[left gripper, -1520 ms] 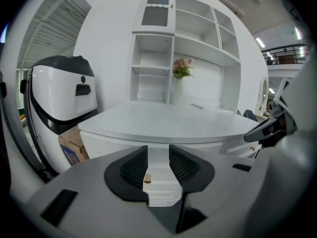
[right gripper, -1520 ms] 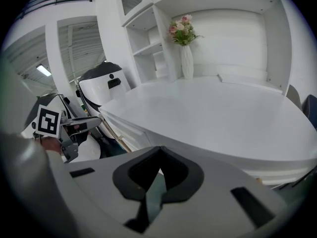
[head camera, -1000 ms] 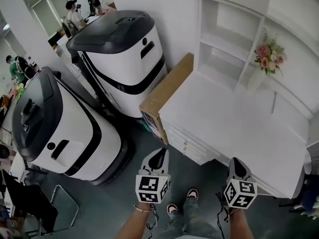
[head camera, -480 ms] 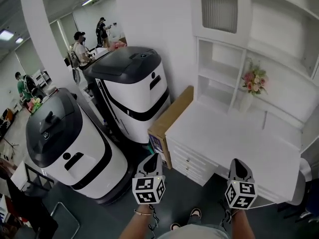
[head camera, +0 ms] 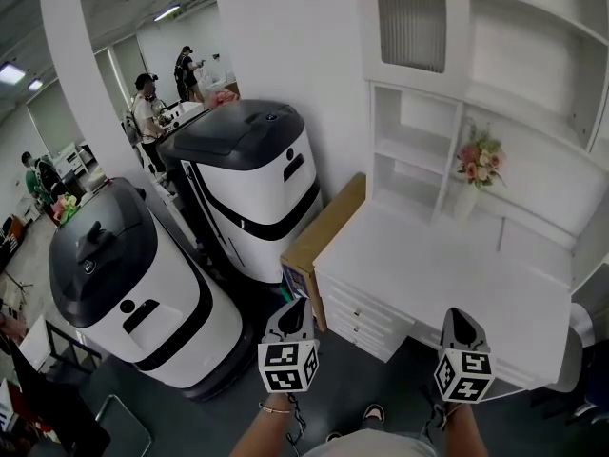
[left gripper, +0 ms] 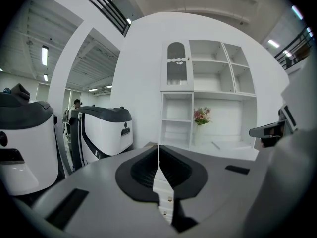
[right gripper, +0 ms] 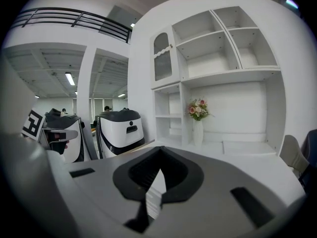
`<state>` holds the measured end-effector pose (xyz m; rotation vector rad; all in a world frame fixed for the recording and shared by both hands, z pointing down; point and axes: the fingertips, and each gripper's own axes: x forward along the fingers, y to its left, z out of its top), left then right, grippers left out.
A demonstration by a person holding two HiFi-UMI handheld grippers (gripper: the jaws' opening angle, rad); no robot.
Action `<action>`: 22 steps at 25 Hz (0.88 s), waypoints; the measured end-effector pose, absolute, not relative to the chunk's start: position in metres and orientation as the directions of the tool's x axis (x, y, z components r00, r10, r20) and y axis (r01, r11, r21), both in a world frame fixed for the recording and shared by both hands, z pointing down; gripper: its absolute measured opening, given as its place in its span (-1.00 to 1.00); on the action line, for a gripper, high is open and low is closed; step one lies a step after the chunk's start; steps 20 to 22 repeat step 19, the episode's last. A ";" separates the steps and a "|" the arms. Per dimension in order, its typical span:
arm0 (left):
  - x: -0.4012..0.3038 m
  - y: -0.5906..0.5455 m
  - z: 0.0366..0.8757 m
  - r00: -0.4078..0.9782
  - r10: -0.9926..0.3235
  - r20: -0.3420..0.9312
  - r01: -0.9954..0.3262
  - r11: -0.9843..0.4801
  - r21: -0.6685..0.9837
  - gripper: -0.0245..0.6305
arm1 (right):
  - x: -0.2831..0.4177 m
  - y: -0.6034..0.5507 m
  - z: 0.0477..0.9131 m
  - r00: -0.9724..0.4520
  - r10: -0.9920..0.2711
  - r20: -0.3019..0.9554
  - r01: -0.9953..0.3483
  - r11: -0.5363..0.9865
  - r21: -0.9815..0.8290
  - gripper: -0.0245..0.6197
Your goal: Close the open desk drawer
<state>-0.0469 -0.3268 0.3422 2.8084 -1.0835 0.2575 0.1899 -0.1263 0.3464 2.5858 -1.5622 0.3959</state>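
A white desk (head camera: 447, 274) with a shelf hutch stands ahead of me. Its stack of drawers (head camera: 354, 318) is at the desk's front left corner; the fronts look close to flush, and I cannot tell whether one stands out. My left gripper (head camera: 294, 303) hangs just left of the drawers, shut and empty, apart from them. In the left gripper view the jaws (left gripper: 158, 148) meet, and a drawer front (left gripper: 167, 202) shows below them. My right gripper (head camera: 455, 314) hovers before the desk's front edge, shut with nothing held. Its tips (right gripper: 159, 151) meet too.
Two large white-and-dark machines (head camera: 252, 188) (head camera: 124, 274) stand left of the desk. A cardboard box (head camera: 324, 231) leans between the nearer machine and the desk. A vase of flowers (head camera: 476, 165) sits in the hutch. People (head camera: 147, 112) stand far back. A chair (head camera: 580, 350) is at the right.
Both grippers have risen a little, then held still. The head view has lifted, so more of the hutch and the room behind now shows.
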 end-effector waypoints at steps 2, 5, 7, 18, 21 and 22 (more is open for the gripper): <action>-0.045 -0.326 0.344 0.730 -0.653 0.203 -0.674 -0.737 0.054 -0.86 | 0.191 -0.127 0.346 0.441 -0.856 0.268 -0.880 -0.472 -0.059 -0.91; -0.043 -0.326 0.347 0.731 -0.650 0.207 -0.673 -0.738 0.059 -0.86 | 0.190 -0.128 0.347 0.439 -0.858 0.267 -0.880 -0.470 -0.065 -0.91; -0.043 -0.326 0.349 0.730 -0.651 0.210 -0.675 -0.735 0.066 -0.86 | 0.190 -0.129 0.349 0.435 -0.860 0.268 -0.881 -0.468 -0.072 -0.91; -0.037 -0.326 0.363 0.728 -0.643 0.236 -0.674 -0.734 0.081 -0.86 | 0.192 -0.131 0.359 0.422 -0.860 0.287 -0.880 -0.465 -0.096 -0.91; -0.036 -0.326 0.364 0.729 -0.642 0.238 -0.674 -0.735 0.081 -0.86 | 0.192 -0.131 0.360 0.421 -0.860 0.288 -0.880 -0.464 -0.098 -0.91; -0.036 -0.326 0.364 0.729 -0.642 0.238 -0.674 -0.735 0.081 -0.86 | 0.192 -0.131 0.360 0.421 -0.860 0.288 -0.880 -0.464 -0.098 -0.91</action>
